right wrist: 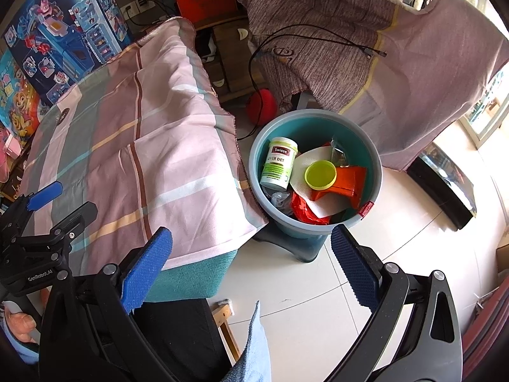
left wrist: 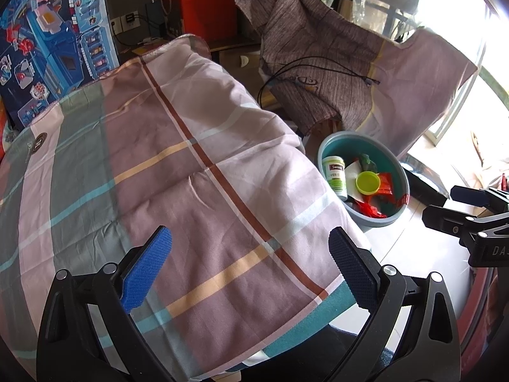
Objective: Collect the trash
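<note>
left claw (left wrist: 249, 270) spread, empty | right claw (right wrist: 251, 269) spread, empty | bin (right wrist: 377, 165) holds bottle (right wrist: 279, 163), wrappers

A plaid cloth (left wrist: 178, 172) covers the table; the bin (right wrist: 375, 172) stands on the floor (right wrist: 318, 302).

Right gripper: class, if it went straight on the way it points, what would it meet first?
Probably the bin, or the trash in it such as the white bottle; depth is unclear. The right gripper is open and empty.
</note>
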Action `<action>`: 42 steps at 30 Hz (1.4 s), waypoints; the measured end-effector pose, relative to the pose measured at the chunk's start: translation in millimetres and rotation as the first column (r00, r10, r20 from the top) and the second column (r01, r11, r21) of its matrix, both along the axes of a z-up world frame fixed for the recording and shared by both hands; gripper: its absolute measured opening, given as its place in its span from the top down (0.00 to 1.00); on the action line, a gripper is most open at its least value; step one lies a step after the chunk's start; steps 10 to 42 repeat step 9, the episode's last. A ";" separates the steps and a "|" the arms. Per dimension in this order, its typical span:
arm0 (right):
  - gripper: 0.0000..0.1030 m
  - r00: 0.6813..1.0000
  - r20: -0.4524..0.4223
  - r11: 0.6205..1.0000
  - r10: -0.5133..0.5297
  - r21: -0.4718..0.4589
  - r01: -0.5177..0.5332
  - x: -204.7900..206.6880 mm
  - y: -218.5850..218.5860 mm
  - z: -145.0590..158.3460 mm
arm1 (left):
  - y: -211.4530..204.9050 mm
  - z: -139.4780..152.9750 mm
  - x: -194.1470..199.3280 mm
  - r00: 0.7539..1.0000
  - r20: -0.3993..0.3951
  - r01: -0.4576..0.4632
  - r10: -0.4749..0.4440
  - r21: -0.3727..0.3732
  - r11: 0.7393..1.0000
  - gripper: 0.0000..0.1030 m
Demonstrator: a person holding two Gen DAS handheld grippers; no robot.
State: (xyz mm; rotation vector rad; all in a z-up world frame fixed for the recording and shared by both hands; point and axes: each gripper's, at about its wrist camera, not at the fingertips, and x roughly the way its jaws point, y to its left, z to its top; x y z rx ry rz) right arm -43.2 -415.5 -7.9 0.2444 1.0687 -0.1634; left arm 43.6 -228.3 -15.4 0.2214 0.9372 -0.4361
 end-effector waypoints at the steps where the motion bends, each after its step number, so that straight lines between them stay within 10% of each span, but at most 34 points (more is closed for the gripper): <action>1: 0.07 1.000 0.001 1.000 -0.002 -0.002 0.002 -0.5 -0.5 0.3 | -0.1 0.3 0.1 1.000 0.000 -0.001 0.001 0.001 1.000 0.04; 42: 0.07 1.000 0.004 1.000 -0.015 -0.010 0.015 -1.7 -3.1 0.3 | -0.2 1.7 0.6 1.000 -0.010 -0.012 0.012 0.001 1.000 0.04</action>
